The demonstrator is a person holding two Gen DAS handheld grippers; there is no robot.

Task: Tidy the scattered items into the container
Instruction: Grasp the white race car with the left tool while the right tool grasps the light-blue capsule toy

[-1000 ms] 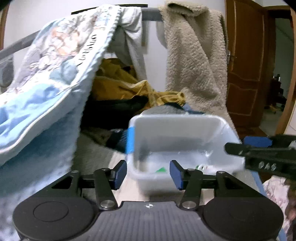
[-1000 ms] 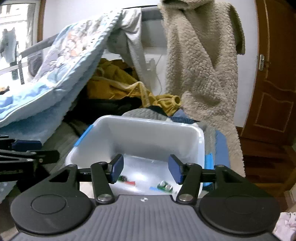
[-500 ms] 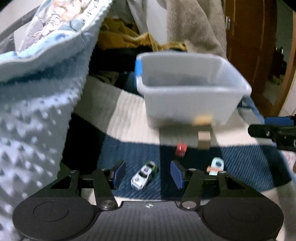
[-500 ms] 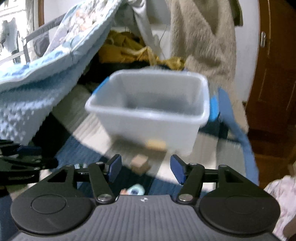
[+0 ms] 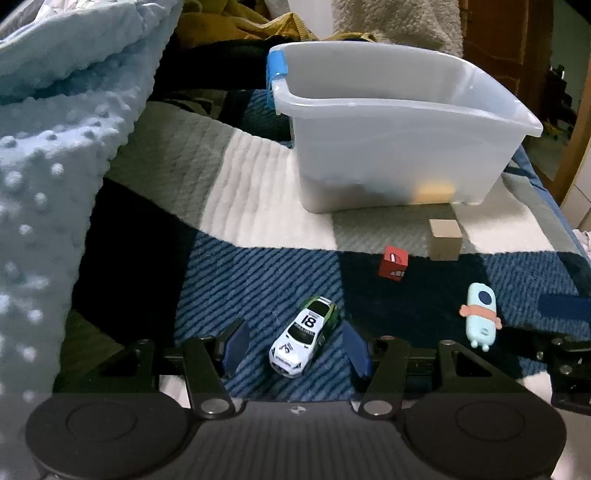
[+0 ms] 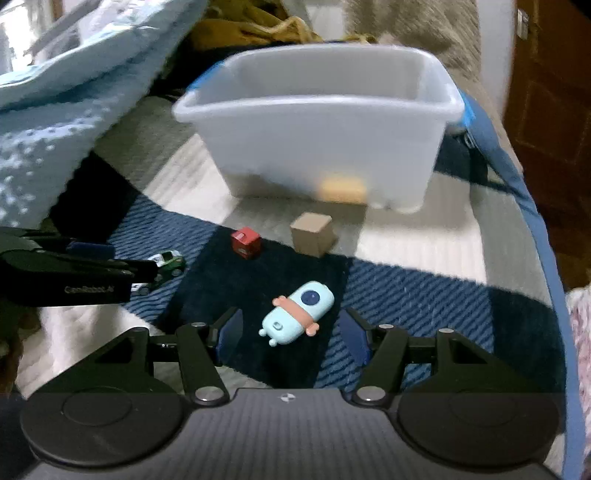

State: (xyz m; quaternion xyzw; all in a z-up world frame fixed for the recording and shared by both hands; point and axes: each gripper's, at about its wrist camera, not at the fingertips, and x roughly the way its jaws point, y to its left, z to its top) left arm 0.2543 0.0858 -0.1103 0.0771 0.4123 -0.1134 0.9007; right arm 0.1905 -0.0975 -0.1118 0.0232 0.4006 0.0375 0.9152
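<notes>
A translucent white bin (image 5: 399,122) stands on the bed; it also shows in the right wrist view (image 6: 321,125). My left gripper (image 5: 295,349) is open, its jaws on either side of a white and green toy car (image 5: 304,332) numbered 18. My right gripper (image 6: 291,334) is open around a pale blue capsule toy (image 6: 297,317), which also shows in the left wrist view (image 5: 480,314). A red cube (image 5: 393,263) and a wooden cube (image 5: 445,238) lie in front of the bin. The red cube (image 6: 245,242) and wooden cube (image 6: 313,233) also show in the right wrist view.
A pale blue dotted blanket (image 5: 55,147) hangs down on the left. Piled clothes (image 5: 229,26) lie behind the bin. The bed cover (image 5: 240,192) is striped blue, white and grey. A wooden door (image 6: 554,92) stands at the right, past the bed's edge.
Both grippers have dropped from above the bin down to the bed cover in front of it. The left now straddles the toy car, the right the capsule toy.
</notes>
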